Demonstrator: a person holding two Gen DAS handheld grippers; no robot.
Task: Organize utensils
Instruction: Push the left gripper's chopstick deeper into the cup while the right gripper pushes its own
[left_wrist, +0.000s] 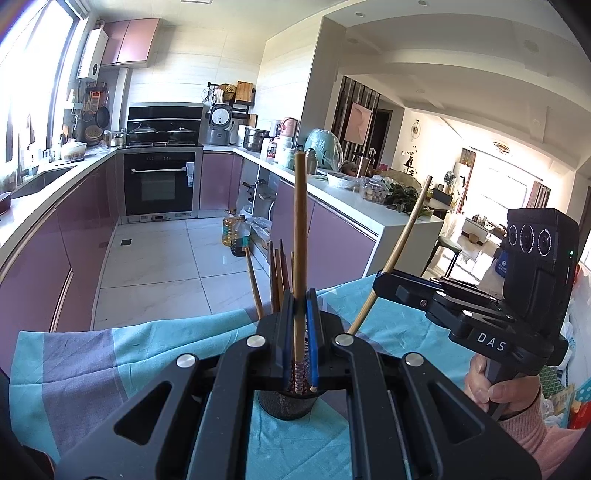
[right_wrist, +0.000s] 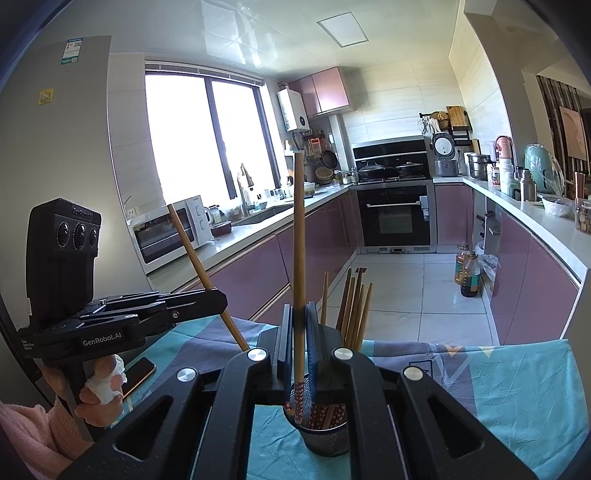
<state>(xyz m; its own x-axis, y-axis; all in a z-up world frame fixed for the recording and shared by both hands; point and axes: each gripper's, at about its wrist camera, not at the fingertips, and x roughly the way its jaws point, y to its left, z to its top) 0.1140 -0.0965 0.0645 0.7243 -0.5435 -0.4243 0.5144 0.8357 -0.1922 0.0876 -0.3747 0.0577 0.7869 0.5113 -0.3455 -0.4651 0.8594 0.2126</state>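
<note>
A black mesh utensil cup (left_wrist: 286, 404) stands on a teal and grey cloth (left_wrist: 92, 354); it also shows in the right wrist view (right_wrist: 325, 437). Several wooden chopsticks (right_wrist: 354, 314) stand in it. My left gripper (left_wrist: 299, 325) is shut on one upright wooden chopstick (left_wrist: 300, 236), its patterned end over the cup. My right gripper (right_wrist: 299, 332) is shut on another chopstick (right_wrist: 298, 251), also over the cup. Each gripper shows in the other's view, with its chopstick slanting out: the right one (left_wrist: 402, 236) and the left one (right_wrist: 195, 254).
A phone (right_wrist: 138, 373) lies on the cloth by my left hand. Beyond the table's far edge is the tiled kitchen floor (left_wrist: 155, 258), purple cabinets, an oven (left_wrist: 159, 184), oil bottles (left_wrist: 236, 236) and a crowded counter (left_wrist: 362, 192) on the right.
</note>
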